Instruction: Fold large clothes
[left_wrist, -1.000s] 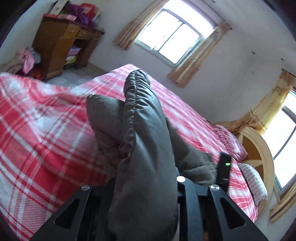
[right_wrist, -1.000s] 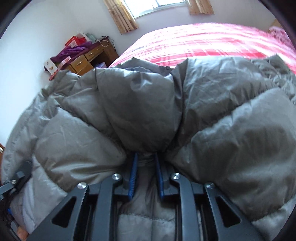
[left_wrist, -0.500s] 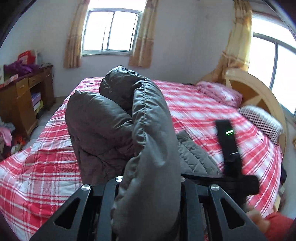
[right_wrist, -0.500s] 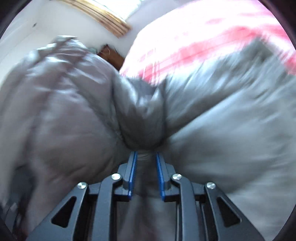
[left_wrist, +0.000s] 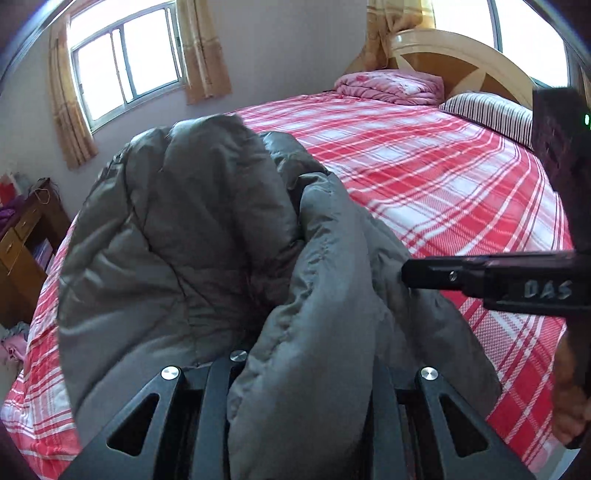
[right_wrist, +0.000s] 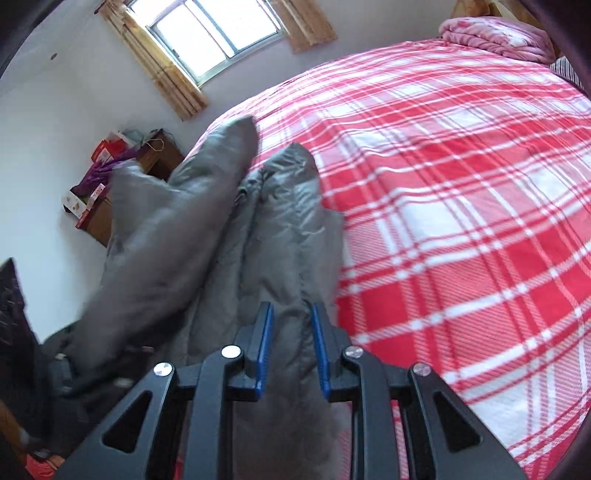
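A grey puffer jacket (left_wrist: 192, 236) hangs bunched over the near side of the bed with the red plaid sheet (left_wrist: 424, 177). My left gripper (left_wrist: 306, 373) is shut on a thick fold of the jacket, which hides its fingertips. My right gripper (right_wrist: 291, 347) is shut on another fold of the jacket (right_wrist: 280, 229), clamped between its blue pads (right_wrist: 265, 343). The right gripper's body (left_wrist: 491, 280) also shows in the left wrist view, at the right beside the jacket.
The bed (right_wrist: 461, 206) fills most of both views. A folded pink blanket (left_wrist: 391, 83) and a striped pillow (left_wrist: 487, 110) lie by the wooden headboard (left_wrist: 465, 62). A cluttered wooden desk (right_wrist: 122, 184) stands left, below a curtained window (right_wrist: 214, 33).
Both grippers have swung with the jacket toward the bed; the jacket has come down from filling the right wrist view to trailing in long folds. Both grips are kept.
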